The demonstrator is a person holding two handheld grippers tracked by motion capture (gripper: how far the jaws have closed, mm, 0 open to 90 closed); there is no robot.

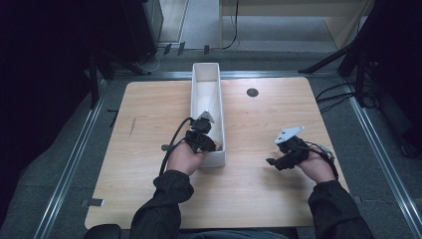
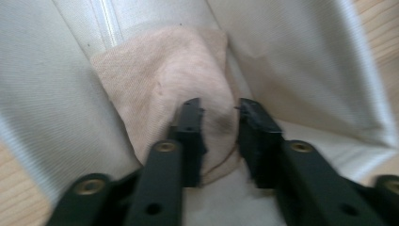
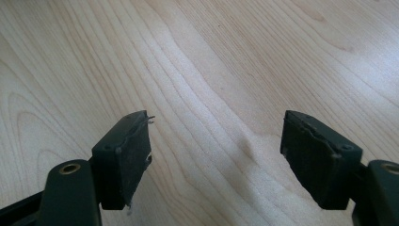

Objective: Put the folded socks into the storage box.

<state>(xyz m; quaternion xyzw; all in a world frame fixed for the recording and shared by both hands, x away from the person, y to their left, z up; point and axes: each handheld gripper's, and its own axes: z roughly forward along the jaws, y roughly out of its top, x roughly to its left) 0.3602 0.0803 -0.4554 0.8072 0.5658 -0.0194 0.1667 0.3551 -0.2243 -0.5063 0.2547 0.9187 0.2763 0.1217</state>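
Note:
A beige cloth (image 2: 164,80) lies inside a long white bin (image 1: 195,94), against its pale walls (image 2: 42,103). My left gripper (image 1: 201,142) reaches down into the near end of the bin. In the left gripper view its jaws (image 2: 219,106) stand close together with a fold of the cloth between them. That view is blurred. My right gripper (image 1: 278,158) hovers over the bare wooden table (image 1: 259,194) to the right of the bin. In the right gripper view its jaws (image 3: 216,117) are wide open with nothing between them.
The bin runs from the table's middle to its far edge. A small dark round hole (image 1: 252,92) sits in the tabletop at the back right. Cables and dark stand legs (image 1: 343,55) lie on the floor beyond the table.

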